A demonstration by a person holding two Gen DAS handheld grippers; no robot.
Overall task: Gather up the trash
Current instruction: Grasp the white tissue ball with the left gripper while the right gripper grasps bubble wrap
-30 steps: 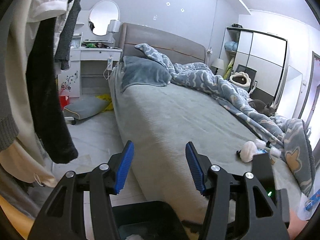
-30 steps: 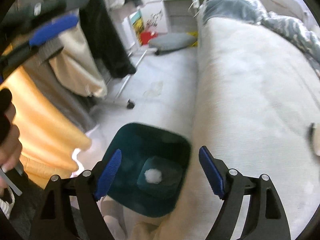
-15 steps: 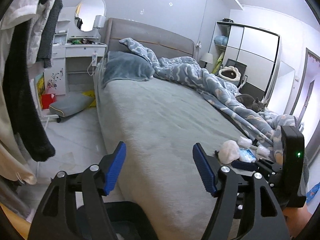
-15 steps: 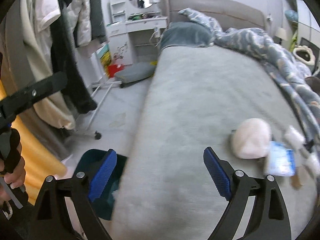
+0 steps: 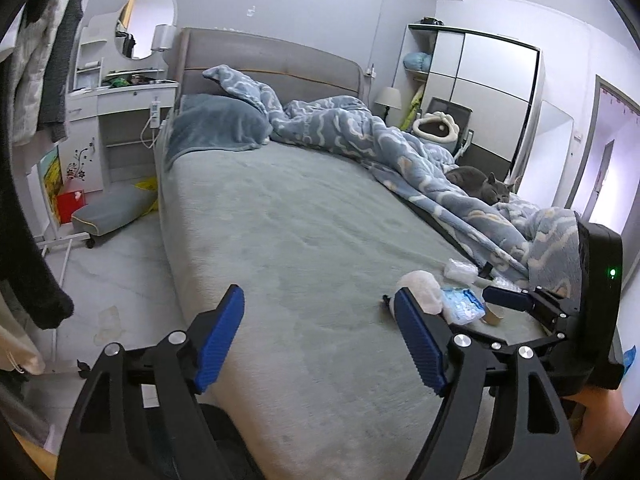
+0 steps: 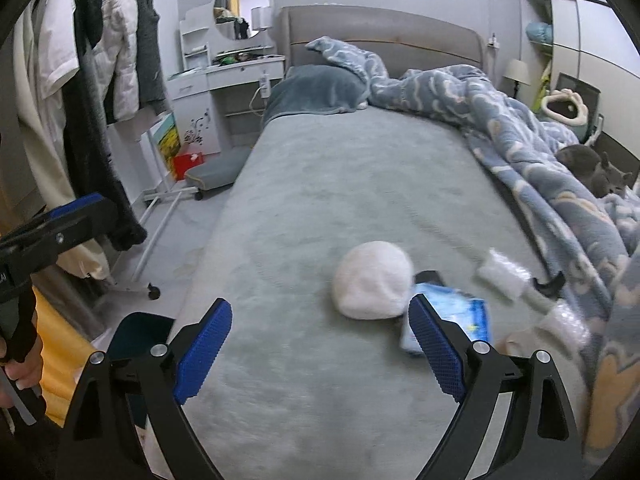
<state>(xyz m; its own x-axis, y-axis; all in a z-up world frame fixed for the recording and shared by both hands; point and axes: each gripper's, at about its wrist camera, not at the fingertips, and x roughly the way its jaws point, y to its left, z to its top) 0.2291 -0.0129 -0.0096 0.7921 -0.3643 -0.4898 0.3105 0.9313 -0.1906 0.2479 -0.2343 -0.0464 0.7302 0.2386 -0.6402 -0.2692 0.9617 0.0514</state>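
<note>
Trash lies on the grey bed [image 6: 360,200] near its foot: a blue-and-white plastic packet [image 6: 460,316], a clear bubble-wrap piece [image 6: 502,274], another crumpled clear piece [image 6: 568,324] and a brown scrap [image 5: 493,315]. A white fluffy ball [image 6: 374,284] lies beside the packet. My right gripper [image 6: 320,348] is open and empty, just short of the ball and packet. My left gripper [image 5: 320,332] is open and empty over the bed's edge; the ball [image 5: 422,294] and packet [image 5: 462,305] show by its right finger. A dark teal bin [image 6: 136,336] stands on the floor at the bed's side.
A blue patterned duvet [image 6: 520,132] is heaped along the bed's right side, with a grey cat [image 5: 478,186] lying on it. Clothes hang on a wheeled rack [image 6: 100,80] at left. A white dresser [image 5: 120,120], a grey cushion [image 5: 112,210] and a red box [image 5: 70,204] stand beyond.
My right gripper swung up from over the bin to the bed and moved in on the ball and packet. My left gripper shifted right along the bed; both stayed open.
</note>
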